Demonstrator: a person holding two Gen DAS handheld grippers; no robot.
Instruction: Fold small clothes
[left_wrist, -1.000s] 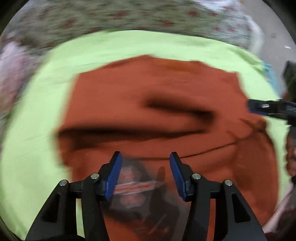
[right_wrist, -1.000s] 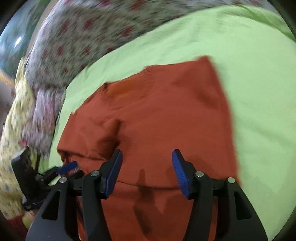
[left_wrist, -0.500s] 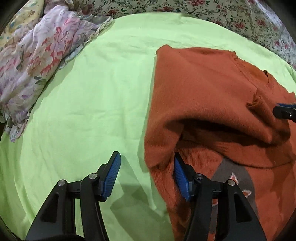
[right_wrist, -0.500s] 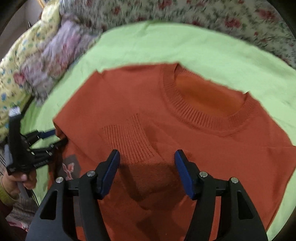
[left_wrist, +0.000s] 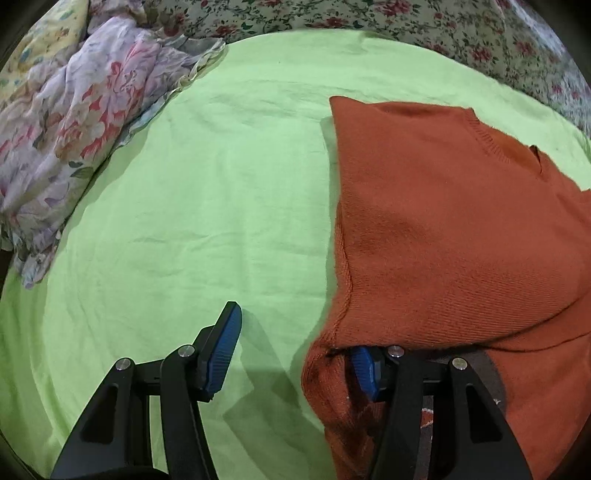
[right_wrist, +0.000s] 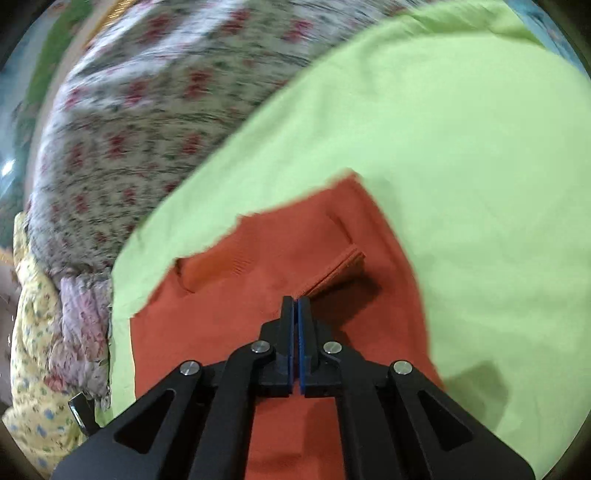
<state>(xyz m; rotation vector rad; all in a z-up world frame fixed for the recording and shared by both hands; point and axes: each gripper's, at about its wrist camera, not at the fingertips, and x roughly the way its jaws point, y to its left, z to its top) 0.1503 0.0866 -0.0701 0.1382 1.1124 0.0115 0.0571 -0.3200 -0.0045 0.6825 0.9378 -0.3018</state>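
A rust-orange knit sweater (left_wrist: 443, 229) lies on a lime-green sheet (left_wrist: 207, 206). My left gripper (left_wrist: 295, 350) is open at the sweater's left edge; its right finger (left_wrist: 364, 369) is tucked under a fold of the sweater, its left finger (left_wrist: 225, 343) is over the bare sheet. In the right wrist view the sweater (right_wrist: 258, 325) lies below my right gripper (right_wrist: 296, 301), which is shut on the ribbed sleeve cuff (right_wrist: 340, 269) and holds it lifted off the sweater's body.
A crumpled floral garment (left_wrist: 74, 122) lies at the far left of the sheet. Floral bedding (left_wrist: 406, 26) runs along the back; it also shows in the right wrist view (right_wrist: 155, 122). Yellow patterned cloth (right_wrist: 33, 350) sits at left.
My right gripper has shut on the sleeve cuff and swung to the right. My left gripper has slid its right finger under the sweater's fold.
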